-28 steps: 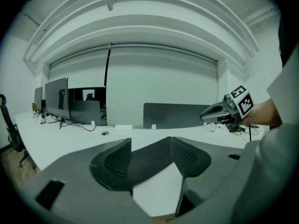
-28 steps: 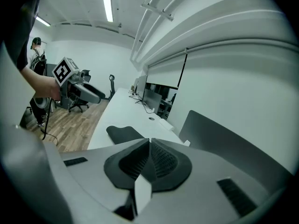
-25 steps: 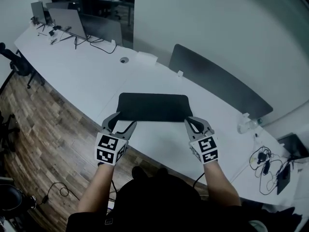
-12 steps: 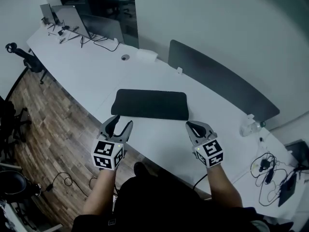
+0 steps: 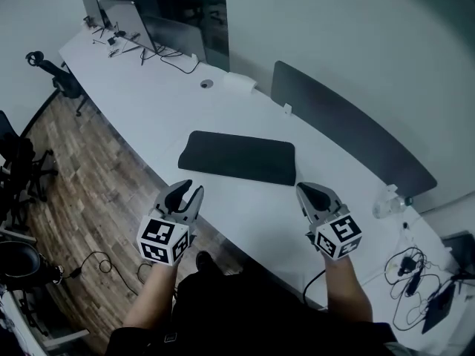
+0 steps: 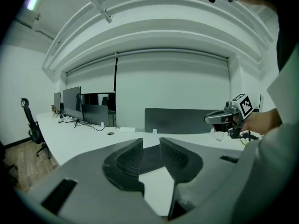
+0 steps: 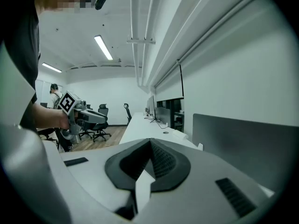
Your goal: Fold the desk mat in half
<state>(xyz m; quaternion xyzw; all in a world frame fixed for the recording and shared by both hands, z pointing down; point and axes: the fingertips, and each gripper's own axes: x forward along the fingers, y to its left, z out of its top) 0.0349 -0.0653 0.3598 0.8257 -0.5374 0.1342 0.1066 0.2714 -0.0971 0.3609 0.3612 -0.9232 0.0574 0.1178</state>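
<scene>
dark mat (image 5: 237, 158) lies flat on the white tabletop (image 5: 148, 110), long side running across, nobody touching it. left hand-held gripper (image 5: 184, 196) hovers at the mat's 7 o'clock, by the tabletop's near edge, clear of the mat, its jaws partly apart and closing right now, with only air between them. right hand-held gripper (image 5: 310, 191) hangs at the mat's 5 o'clock, also apart from it, jaws pressed fully together, holding nothing. grey panel (image 5: 349, 136) stands at the mat's 1 o'clock, monitors (image 5: 130, 21) far off at 11.
</scene>
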